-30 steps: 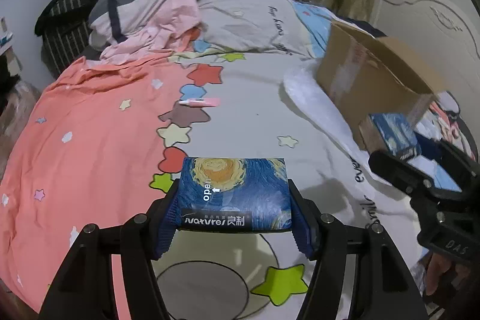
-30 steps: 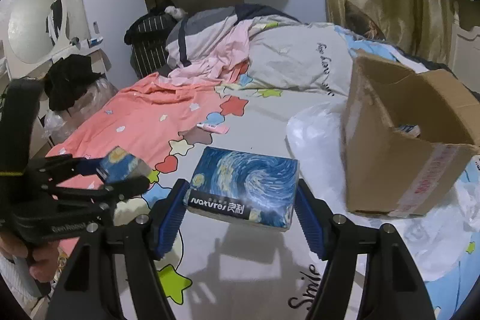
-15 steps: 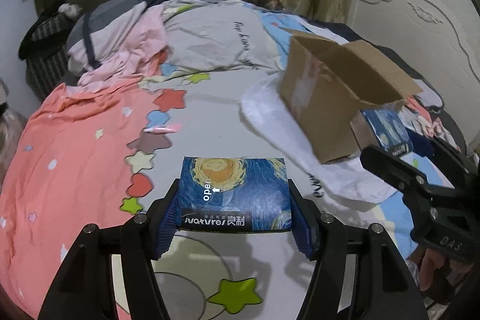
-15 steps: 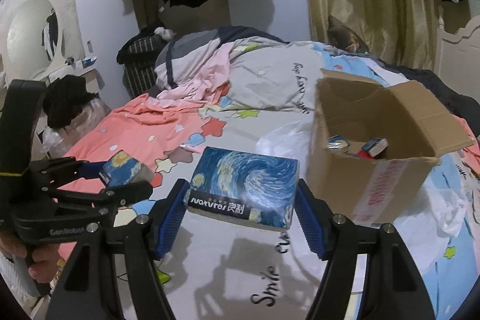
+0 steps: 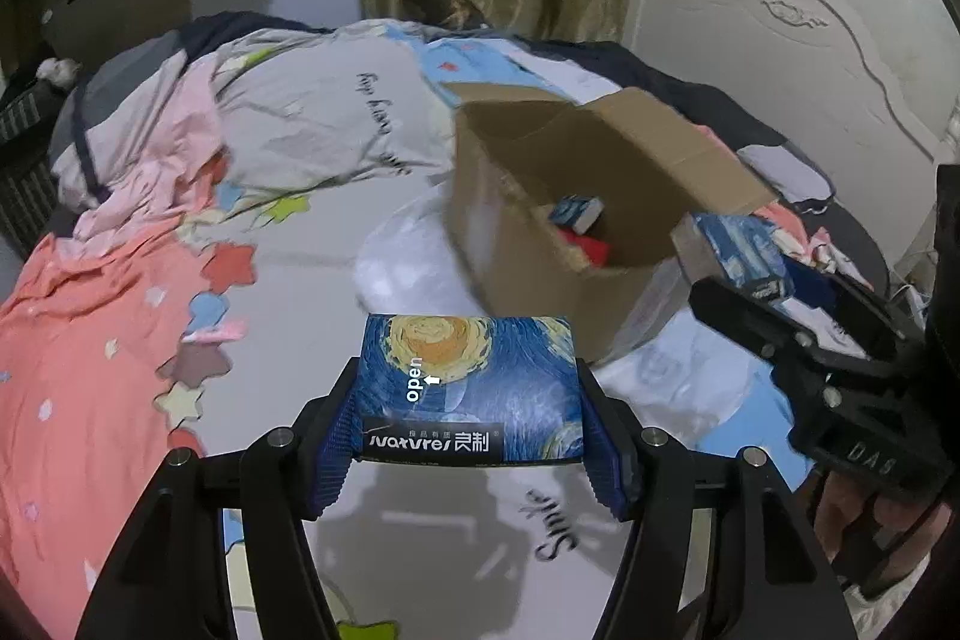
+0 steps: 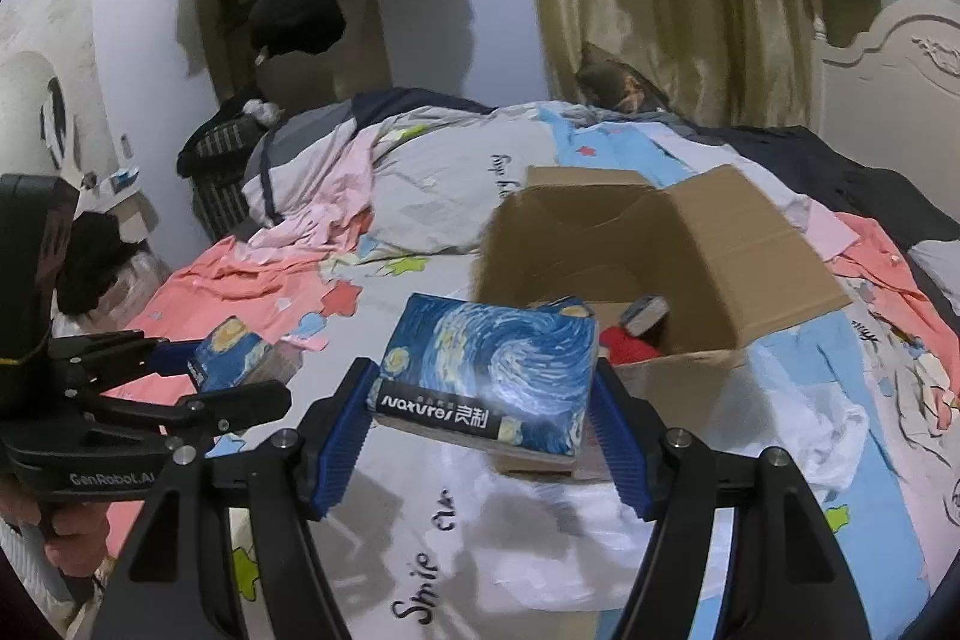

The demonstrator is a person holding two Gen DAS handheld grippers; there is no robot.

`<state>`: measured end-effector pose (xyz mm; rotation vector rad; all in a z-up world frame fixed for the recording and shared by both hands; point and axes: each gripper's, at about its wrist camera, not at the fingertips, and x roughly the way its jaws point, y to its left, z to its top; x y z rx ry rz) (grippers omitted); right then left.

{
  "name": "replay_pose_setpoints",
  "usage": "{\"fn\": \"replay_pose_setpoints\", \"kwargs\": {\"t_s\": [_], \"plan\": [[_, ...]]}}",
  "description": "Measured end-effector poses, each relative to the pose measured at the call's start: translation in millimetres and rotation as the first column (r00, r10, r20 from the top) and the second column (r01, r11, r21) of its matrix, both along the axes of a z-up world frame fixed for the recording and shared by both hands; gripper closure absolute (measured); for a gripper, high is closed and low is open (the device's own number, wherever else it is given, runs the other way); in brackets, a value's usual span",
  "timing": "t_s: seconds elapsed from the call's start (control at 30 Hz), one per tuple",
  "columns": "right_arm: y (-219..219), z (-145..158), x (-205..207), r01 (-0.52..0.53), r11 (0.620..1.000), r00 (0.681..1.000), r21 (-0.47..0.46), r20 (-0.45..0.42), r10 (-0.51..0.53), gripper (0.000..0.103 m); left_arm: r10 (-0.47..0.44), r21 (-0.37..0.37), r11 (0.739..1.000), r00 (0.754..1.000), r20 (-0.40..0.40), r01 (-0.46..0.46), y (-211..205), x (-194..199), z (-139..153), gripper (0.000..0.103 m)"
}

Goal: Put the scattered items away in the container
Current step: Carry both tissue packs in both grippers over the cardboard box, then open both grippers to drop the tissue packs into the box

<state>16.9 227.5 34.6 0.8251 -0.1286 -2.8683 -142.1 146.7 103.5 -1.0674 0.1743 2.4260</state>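
Nearest in the left wrist view, the left tool (image 5: pixel 468 436) pinches a blue starry-night tissue pack (image 5: pixel 471 385) by its two short sides, the blue ribbed pads pressed against it and the pack held level above the bed (image 5: pixel 336 244). Nearest in the right wrist view, the right tool (image 6: pixel 486 430) pinches a second tissue pack (image 6: pixel 489 379) the same way, this one tilted slightly, its far edge overlapping the near rim of the cardboard box (image 6: pixel 738 244). The open box sits farther out on the bed, right of centre, flaps up, resting on a white plastic bag (image 5: pixel 408 256). Inside it lie a small blue pack (image 5: pixel 576 211) and something red (image 5: pixel 585 247). To the left on the printed sheet lies a small pink item (image 5: pixel 216 331). Farther still, a heap of rumpled bedding (image 5: pixel 240 124) lies across the far left of the bed, with a cream headboard (image 5: pixel 792 34) at far right.
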Motion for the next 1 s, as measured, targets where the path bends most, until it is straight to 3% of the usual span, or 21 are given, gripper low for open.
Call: {"fn": "replay_pose_setpoints", "kwargs": {"t_s": [0.33, 0.6, 0.8, 1.0], "plan": [[39, 5, -11, 0.062, 0.998, 0.998, 0.004, -0.008, -0.062, 0.037, -0.089, -0.042, 0.995, 0.992, -0.089, 0.085, 61, -13, 22, 0.038], [73, -3, -29, 0.1, 0.995, 0.995, 0.018, 0.006, -0.1, 0.037, -0.16, -0.034, 0.987, 0.983, -0.09, 0.158, 105, -40, 32, 0.038], [94, -11, -46, 0.119, 0.992, 0.993, 0.032, 0.017, -0.12, 0.037, -0.194, 0.001, 0.981, 0.981, 0.028, 0.194, 141, -76, 13, 0.038], [107, -12, -59, 0.128, 0.991, 0.992, 0.041, 0.003, -0.128, 0.037, -0.188, 0.019, 0.982, 0.98, 0.069, 0.188, 163, -104, 0, 0.038]]}}
